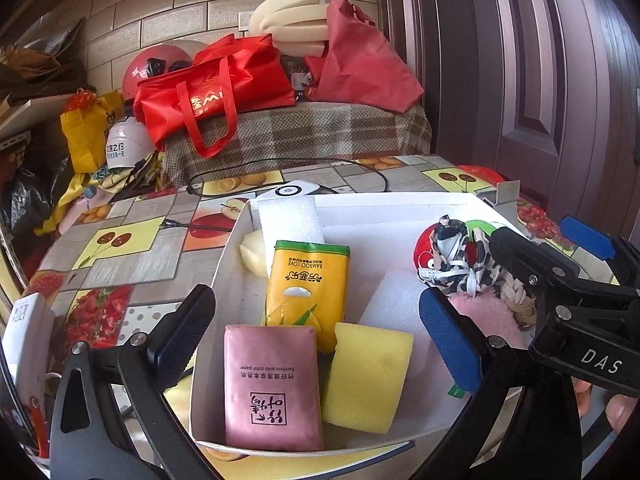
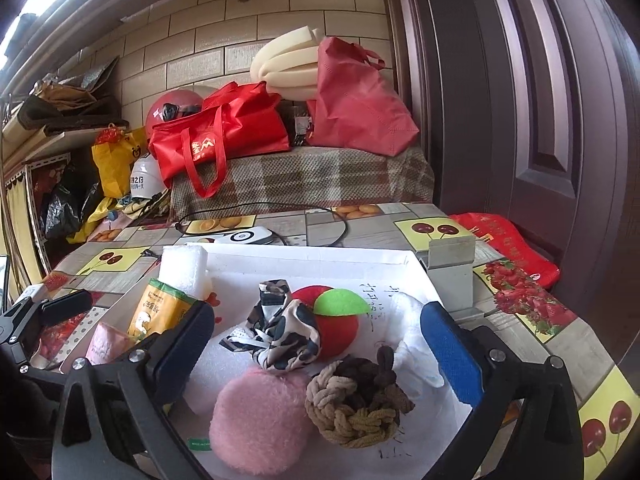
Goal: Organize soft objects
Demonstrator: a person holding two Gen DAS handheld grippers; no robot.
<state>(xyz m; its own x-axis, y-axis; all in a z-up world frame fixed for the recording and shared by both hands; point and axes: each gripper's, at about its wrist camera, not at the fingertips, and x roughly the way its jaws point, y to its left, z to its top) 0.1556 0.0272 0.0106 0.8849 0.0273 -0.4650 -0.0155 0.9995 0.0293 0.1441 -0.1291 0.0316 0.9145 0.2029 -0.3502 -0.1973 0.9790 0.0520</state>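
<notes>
A white box point(image 1: 360, 200) on the table holds soft items. In the left wrist view my left gripper point(image 1: 316, 296) stands open over a pink tissue pack point(image 1: 272, 384), a yellow sponge point(image 1: 366, 378) and a yellow tissue pack point(image 1: 306, 288); its pads touch nothing. A white foam block point(image 1: 290, 220) leans at the box's far wall. In the right wrist view my right gripper point(image 2: 316, 316) is open and empty above a pink fluffy puff point(image 2: 260, 416), a braided rope knot point(image 2: 356, 404), a cow-print cloth point(image 2: 280, 328) and a red plush apple point(image 2: 340, 332).
The table point(image 2: 440, 224) has a fruit-print cover. Beyond the box lie a black cable point(image 2: 340, 224) and a white device point(image 2: 248, 236); a metal bracket point(image 2: 452, 268) stands at the box's right. Red bags point(image 2: 224, 140) sit on a plaid-covered bench, and a dark door point(image 2: 540, 120) is at the right.
</notes>
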